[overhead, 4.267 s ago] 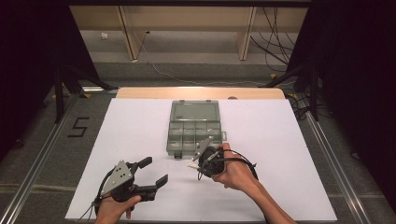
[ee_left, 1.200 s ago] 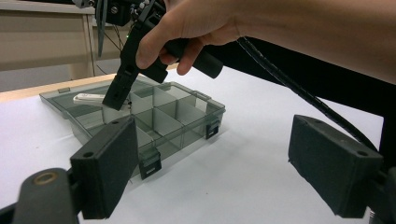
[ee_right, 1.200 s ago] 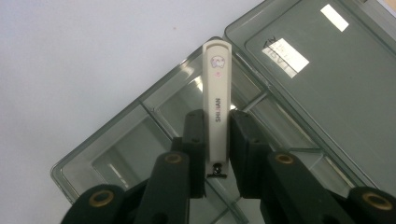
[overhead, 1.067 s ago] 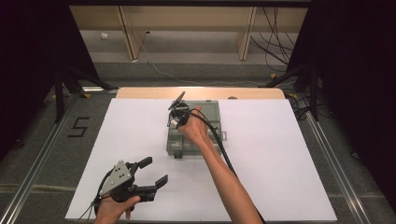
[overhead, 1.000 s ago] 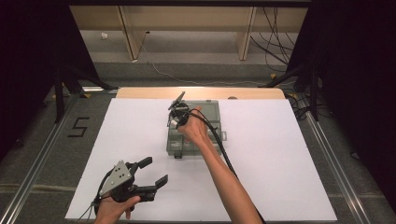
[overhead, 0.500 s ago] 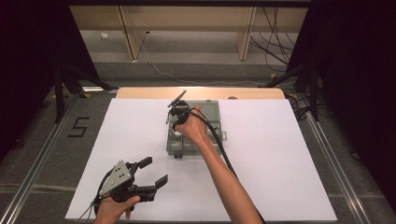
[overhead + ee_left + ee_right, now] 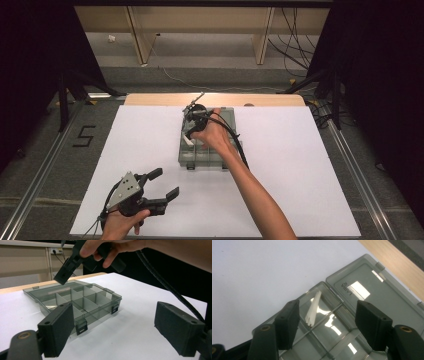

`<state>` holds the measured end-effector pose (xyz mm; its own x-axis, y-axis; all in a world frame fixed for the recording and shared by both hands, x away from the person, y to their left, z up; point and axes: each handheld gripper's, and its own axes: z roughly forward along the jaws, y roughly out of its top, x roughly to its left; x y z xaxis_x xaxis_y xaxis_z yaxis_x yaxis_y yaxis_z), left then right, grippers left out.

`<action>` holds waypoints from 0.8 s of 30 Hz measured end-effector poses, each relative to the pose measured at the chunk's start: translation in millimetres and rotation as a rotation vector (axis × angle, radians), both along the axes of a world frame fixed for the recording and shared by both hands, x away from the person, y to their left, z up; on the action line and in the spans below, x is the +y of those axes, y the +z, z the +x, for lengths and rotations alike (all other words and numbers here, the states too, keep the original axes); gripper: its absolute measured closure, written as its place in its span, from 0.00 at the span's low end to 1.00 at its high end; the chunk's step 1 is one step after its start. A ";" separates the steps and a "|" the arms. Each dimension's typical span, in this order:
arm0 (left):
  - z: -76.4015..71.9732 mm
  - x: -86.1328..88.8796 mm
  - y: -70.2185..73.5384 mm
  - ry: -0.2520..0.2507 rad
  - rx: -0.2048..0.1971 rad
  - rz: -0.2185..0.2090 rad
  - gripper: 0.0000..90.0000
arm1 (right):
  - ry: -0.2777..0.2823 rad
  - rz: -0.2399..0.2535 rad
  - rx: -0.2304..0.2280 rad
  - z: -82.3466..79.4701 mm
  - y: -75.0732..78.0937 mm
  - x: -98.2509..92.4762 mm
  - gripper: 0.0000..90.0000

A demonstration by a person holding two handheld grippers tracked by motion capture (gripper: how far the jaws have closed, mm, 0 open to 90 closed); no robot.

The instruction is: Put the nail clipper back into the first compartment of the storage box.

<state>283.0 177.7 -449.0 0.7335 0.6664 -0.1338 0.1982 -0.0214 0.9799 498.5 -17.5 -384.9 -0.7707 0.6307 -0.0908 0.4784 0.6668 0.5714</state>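
- The right tool hangs above the far part of the grey compartment box, jaws spread wide with nothing between them.
- Looking along those jaws, a small white plastic piece lies in a corner compartment beside the lid hinge.
- The box's clear lid lies folded flat open on the white tabletop.
- The left tool rests at the near left edge, well apart from the box, also wide and empty.
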 end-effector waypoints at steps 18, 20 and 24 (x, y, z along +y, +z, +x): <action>-1.0 0.2 0.0 0.009 0.008 0.015 0.18 | 0.096 0.072 -0.047 -30.4 17.5 -13.7 0.32; -0.9 -0.1 -0.3 0.011 0.010 0.014 0.18 | 0.090 0.088 -0.048 -35.4 19.7 -18.9 0.32; -0.9 -0.4 -0.4 0.009 0.010 0.010 0.18 | 0.094 0.103 -0.055 -39.2 20.9 -24.8 0.31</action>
<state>282.1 177.3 -449.4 0.7262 0.6742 -0.1344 0.2079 -0.0289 0.9777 459.3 -42.3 -364.0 -0.8225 0.5640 -0.0733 0.3825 0.6439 0.6626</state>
